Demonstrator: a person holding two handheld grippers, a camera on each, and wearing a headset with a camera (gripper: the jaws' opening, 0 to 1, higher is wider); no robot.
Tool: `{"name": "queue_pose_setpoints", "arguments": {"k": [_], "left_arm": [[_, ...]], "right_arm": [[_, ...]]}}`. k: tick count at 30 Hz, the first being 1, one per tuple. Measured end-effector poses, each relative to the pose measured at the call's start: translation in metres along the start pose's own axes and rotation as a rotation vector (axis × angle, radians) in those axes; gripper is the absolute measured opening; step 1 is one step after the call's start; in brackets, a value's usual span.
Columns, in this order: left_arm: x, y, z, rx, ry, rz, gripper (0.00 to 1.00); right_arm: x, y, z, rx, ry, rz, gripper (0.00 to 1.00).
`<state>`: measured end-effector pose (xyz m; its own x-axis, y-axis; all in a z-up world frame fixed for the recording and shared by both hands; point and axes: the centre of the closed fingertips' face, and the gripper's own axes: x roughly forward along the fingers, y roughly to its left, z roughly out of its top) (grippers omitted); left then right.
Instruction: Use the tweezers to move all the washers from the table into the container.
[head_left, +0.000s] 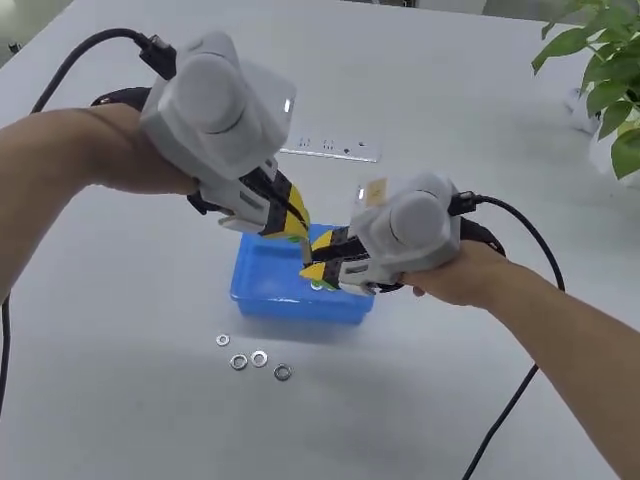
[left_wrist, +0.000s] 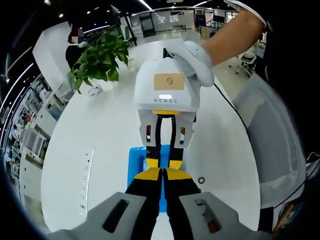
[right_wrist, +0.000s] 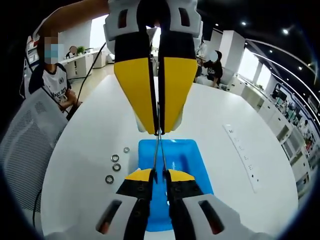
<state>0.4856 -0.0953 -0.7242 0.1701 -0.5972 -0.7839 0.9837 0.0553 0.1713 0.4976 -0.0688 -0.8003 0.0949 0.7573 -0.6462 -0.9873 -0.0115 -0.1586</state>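
— Holding tweezers (right_wrist: 158, 150) over the container (right_wrist: 190, 160): left gripper (right_wrist: 160, 131) clamped on the far end, right gripper (right_wrist: 160, 175) pinched round the near end.
— Step?
— Regrip before a pick, I judge. Four washers (right_wrist: 115, 158) lie on the table (right_wrist: 85, 145), beside the right fingers (right_wrist: 140, 176). Next: free one gripper, lower tips.
— Unclear?
— Which end is the tip; whether the container holds any.

Four washers (head_left: 259, 357) lie beside blue container (head_left: 280, 306), tweezers (right_wrist: 157, 150) above.

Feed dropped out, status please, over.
Left claw, right claw both shut on tweezers over blue container. Four washers on table beside it. Nothing blocking them.
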Motion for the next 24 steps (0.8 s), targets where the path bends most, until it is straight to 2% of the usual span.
{"name": "queue_pose_setpoints", "arguments": {"k": [9, 18, 24], "left_arm": [[-0.006, -0.017, 0.005, 0.010, 0.012, 0.002, 0.05], [0.000, -0.039, 0.001, -0.007, 0.012, -0.013, 0.05], [0.003, -0.050, -0.004, -0.022, 0.015, -0.025, 0.05]], "right_arm": [[-0.006, 0.015, 0.005, -0.006, -0.001, -0.001, 0.12], [-0.002, 0.040, 0.000, 0.001, 0.008, 0.027, 0.12], [0.003, 0.053, -0.004, 0.015, 0.007, 0.043, 0.12]]}}
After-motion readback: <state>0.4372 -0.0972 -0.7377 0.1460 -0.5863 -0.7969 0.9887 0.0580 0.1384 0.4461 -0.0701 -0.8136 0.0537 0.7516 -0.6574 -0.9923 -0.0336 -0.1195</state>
